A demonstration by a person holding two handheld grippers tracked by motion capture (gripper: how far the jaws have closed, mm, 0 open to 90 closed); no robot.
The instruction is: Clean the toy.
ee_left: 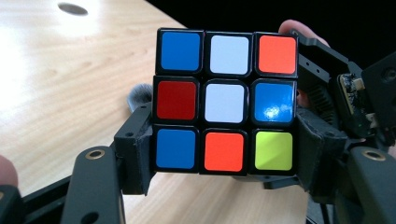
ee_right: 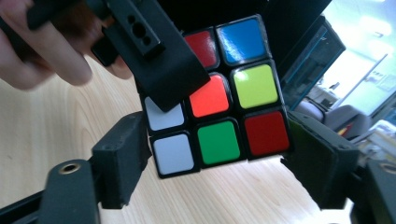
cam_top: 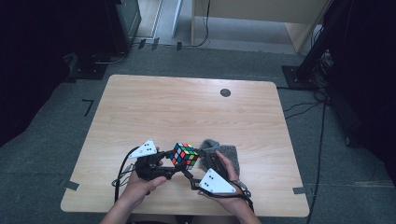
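The puzzle cube (cam_top: 185, 154) is up off the desk (cam_top: 187, 107), held between the two grippers just ahead of the person's hands. The left gripper (ee_left: 224, 154) has it clamped: its jaws press on the bottom layer from either side, blue, orange and yellow stickers sitting squarely between the pads. The right gripper (ee_right: 219, 154) comes in from the other side, and its jaws flank the lowest row of the face it looks at, white, green, red. The left-hand pad looks to be against the cube; the right-hand one shows a sliver of light, so I can't say it's truly gripping yet.

As for handling, I'd call this a light, rigid plastic thing with glossy stickers, so slick under the pads. It won't crush, but the layers swivel, and a grip across two layers could jam or twist it. Best hold is flat on opposite faces of a single layer, pads centred, as the left one has it. A grey cloth (cam_top: 225, 153) lies on the desk just beyond the right gripper, clear of the cube.
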